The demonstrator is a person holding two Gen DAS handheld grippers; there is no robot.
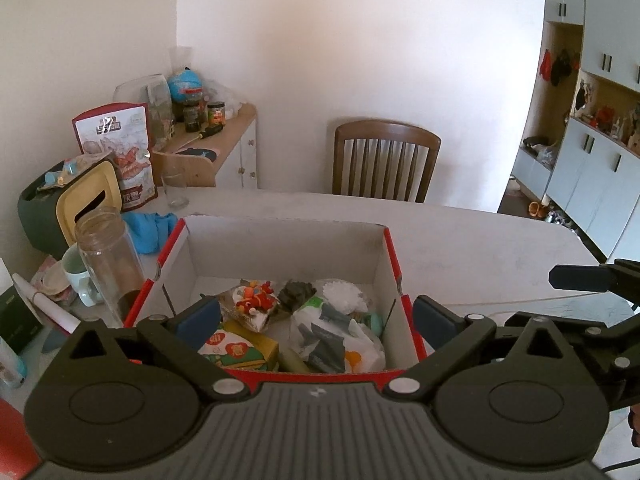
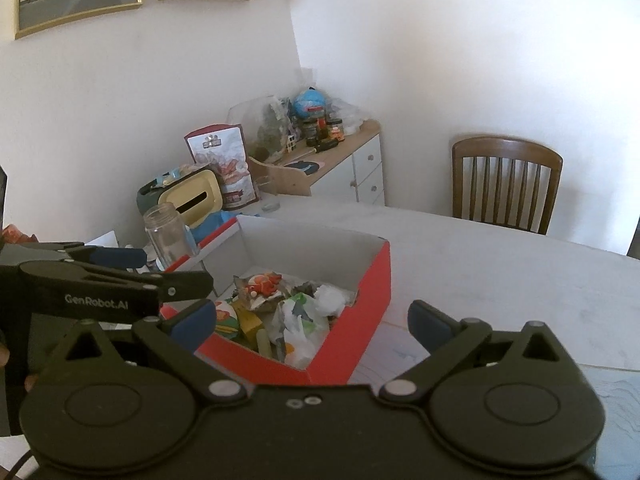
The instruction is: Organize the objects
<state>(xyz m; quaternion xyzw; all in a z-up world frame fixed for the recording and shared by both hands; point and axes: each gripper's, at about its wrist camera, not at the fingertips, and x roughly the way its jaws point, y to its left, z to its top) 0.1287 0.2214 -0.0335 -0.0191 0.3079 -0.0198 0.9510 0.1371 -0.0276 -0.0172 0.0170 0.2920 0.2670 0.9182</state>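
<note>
A red-and-white cardboard box stands on the pale table. It holds several items: a packet with a red-orange toy figure, a green-white plastic bag, a yellow carton and crumpled white paper. My left gripper hovers open at the box's near side with nothing between its blue pads. Of the right gripper, one dark finger shows at the right edge. In the right wrist view my right gripper is open and empty near the box's red wall. The left gripper hangs over the box's left corner.
Left of the box stand a clear jar, a mug, a yellow-lidded tissue box, a snack bag, a drinking glass and a blue cloth. A wooden chair is behind the table; a cluttered sideboard stands by the wall.
</note>
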